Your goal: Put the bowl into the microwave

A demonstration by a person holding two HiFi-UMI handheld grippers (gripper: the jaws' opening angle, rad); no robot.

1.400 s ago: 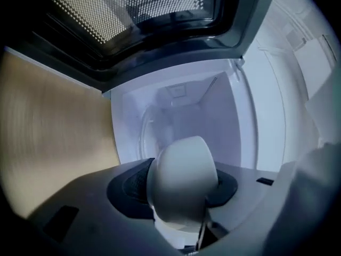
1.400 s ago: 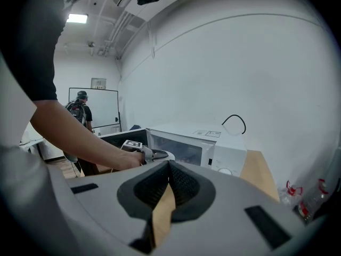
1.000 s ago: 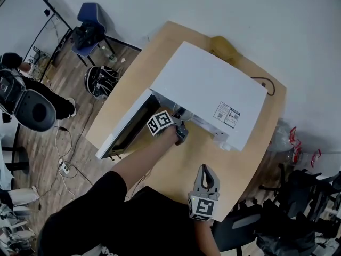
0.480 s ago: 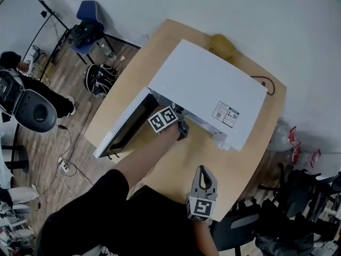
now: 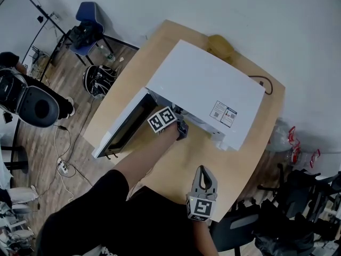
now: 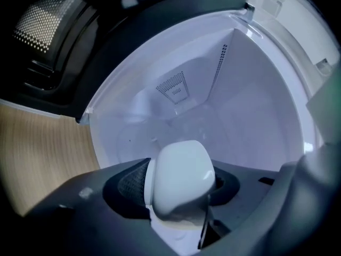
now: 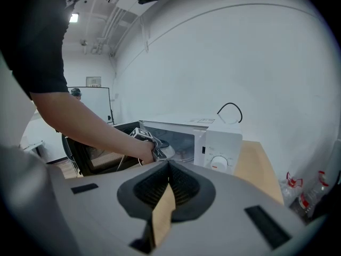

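Reaching into the open microwave (image 5: 205,89) at the far side of the table (image 5: 256,137), the left gripper (image 5: 180,128) has the white bowl (image 6: 180,177) between its jaws inside the cavity. The jaws are opening, and the bowl lies against the left one, just clear of the right. The right gripper (image 5: 203,170) hovers over the near edge, jaws together, empty.

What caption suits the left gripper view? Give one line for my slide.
Left hand-held gripper opening its jaws around a glossy white rounded bowl, deep inside the open white microwave.
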